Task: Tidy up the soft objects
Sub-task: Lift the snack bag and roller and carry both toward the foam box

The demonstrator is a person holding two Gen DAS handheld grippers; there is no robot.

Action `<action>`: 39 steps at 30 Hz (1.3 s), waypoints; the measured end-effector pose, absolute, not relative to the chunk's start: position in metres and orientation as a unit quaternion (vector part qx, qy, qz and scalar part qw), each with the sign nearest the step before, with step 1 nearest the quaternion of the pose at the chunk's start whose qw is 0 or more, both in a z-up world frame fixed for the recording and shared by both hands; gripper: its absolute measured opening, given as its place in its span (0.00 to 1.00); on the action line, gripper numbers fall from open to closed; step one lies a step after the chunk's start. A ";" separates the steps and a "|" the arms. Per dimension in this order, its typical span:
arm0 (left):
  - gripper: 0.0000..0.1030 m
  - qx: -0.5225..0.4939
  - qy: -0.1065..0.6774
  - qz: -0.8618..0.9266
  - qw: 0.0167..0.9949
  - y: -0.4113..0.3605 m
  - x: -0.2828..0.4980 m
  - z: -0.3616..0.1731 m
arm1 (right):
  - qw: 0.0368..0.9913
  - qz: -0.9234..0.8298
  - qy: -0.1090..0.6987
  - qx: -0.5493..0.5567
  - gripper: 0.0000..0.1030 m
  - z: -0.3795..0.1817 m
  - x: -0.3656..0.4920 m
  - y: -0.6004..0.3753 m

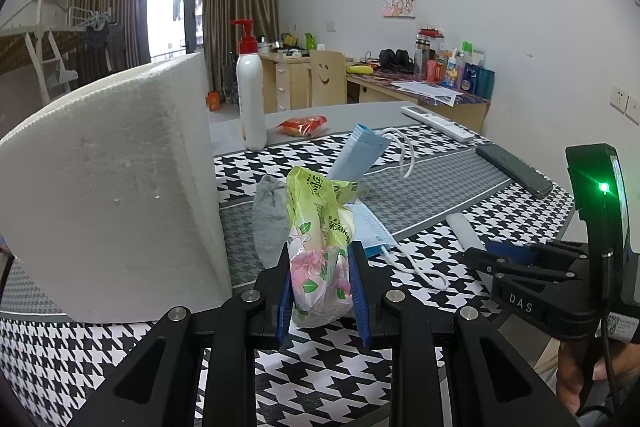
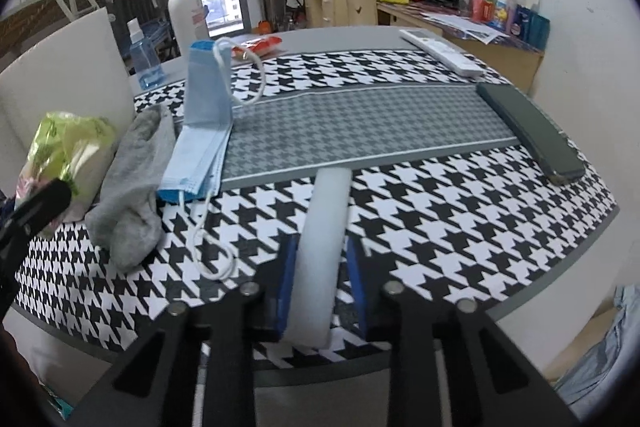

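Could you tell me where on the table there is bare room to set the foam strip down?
The grey band between the face masks and the dark phone lies bare. The side beside the foam block is crowded with the sock and tissue pack.

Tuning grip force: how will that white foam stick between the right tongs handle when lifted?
The white foam stick looks like light foam, so probably easy to lift. Soft surface: likely dents under the right tongs. Its rounded, long shape may roll or pivot if released.
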State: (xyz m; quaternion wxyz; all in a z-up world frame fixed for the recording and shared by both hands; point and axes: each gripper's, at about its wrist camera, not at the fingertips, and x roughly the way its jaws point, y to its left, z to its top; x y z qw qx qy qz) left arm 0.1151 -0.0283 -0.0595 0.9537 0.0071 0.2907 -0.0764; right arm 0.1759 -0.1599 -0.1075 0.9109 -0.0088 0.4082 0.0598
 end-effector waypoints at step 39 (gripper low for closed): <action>0.26 0.007 0.204 -0.034 0.978 0.003 0.101 0.002 | 0.946 0.131 0.296 0.013 0.15 -0.016 0.172 -0.155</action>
